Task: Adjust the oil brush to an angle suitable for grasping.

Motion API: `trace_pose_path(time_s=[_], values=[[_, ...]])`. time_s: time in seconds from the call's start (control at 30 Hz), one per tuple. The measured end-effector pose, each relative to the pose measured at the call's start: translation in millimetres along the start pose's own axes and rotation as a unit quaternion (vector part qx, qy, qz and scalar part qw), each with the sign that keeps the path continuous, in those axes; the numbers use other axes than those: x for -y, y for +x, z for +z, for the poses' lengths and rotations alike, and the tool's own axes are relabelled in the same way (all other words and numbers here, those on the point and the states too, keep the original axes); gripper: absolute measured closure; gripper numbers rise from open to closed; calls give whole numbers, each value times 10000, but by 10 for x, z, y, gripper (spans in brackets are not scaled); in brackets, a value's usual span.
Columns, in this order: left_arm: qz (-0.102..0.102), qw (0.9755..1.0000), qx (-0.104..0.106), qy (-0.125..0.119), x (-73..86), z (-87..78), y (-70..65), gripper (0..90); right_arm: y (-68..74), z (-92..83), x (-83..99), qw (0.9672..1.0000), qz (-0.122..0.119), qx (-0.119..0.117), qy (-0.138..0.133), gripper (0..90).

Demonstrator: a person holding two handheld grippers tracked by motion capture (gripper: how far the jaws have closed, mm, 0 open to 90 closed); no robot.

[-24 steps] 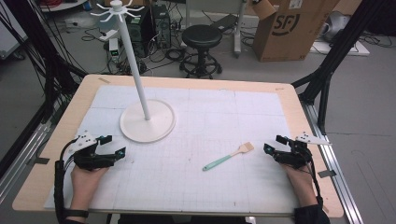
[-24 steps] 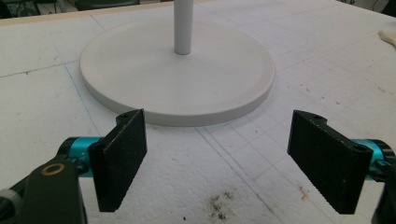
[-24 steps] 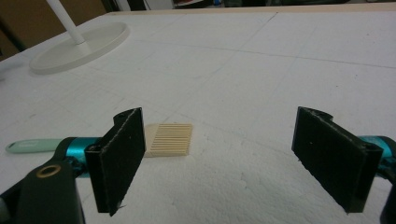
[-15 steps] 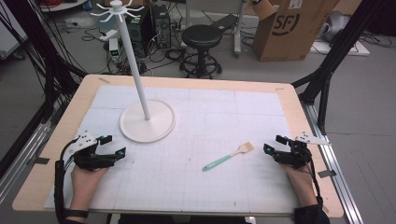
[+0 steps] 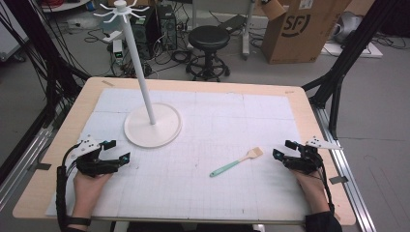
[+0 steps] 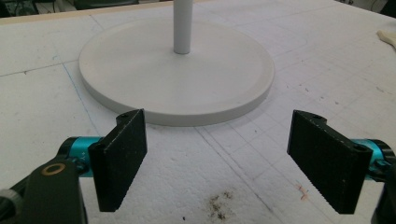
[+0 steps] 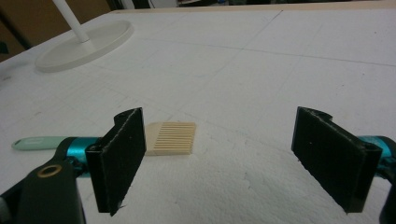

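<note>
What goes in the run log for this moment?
left gripper: open, empty | right gripper: open, empty | brush: flat on mat, untouched | stand: upright

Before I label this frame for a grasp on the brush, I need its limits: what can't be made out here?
- Brush handle: in the right gripper view, the right tongs' near jaw covers its middle.
- Stand pole and hooks: cut off by the top edge in the left gripper view.
- Brush bristles: too small in the high view to see detail.
- Left tongs' gap: hard to judge from above.

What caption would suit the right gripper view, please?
Open right claw facing a brush lying on the table.
</note>
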State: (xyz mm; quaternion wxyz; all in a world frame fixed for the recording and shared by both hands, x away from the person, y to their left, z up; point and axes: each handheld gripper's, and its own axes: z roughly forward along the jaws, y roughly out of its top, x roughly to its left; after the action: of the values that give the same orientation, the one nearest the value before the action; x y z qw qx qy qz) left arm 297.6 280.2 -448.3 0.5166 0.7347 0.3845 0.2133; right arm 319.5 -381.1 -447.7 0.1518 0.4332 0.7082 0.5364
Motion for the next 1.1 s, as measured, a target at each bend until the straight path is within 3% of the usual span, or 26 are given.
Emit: trace_pose_path(time_s=[0.23,0.37,0.53,0.63,0.87,0.93,0.97,1.1], values=[[-39,10000,-11,4,-1,0,6,207,4,2,-10,9999,-83,-72,-12,173],[5,10000,-16,3,-1,3,-4,207,38,31,-52,9993,-255,-267,45,172],[-28,10000,-3,-1,-1,4,2,207,135,105,-176,9961,-667,-571,119,170],[-4,10000,-22,10,-1,3,-3,209,201,196,-262,9928,-940,-679,316,158],[-3,10000,-33,17,-1,4,-4,210,316,307,-327,9863,-1240,-908,600,174],[-8,10000,-34,20,-2,4,-3,212,402,359,-305,9810,-1480,-1041,705,203],[-9,10000,-34,20,-1,5,-3,212,402,359,-305,9810,-1480,-1041,705,203],[-2,10000,-44,22,-2,6,-5,212,498,402,-281,9742,-1649,-1327,778,330]])
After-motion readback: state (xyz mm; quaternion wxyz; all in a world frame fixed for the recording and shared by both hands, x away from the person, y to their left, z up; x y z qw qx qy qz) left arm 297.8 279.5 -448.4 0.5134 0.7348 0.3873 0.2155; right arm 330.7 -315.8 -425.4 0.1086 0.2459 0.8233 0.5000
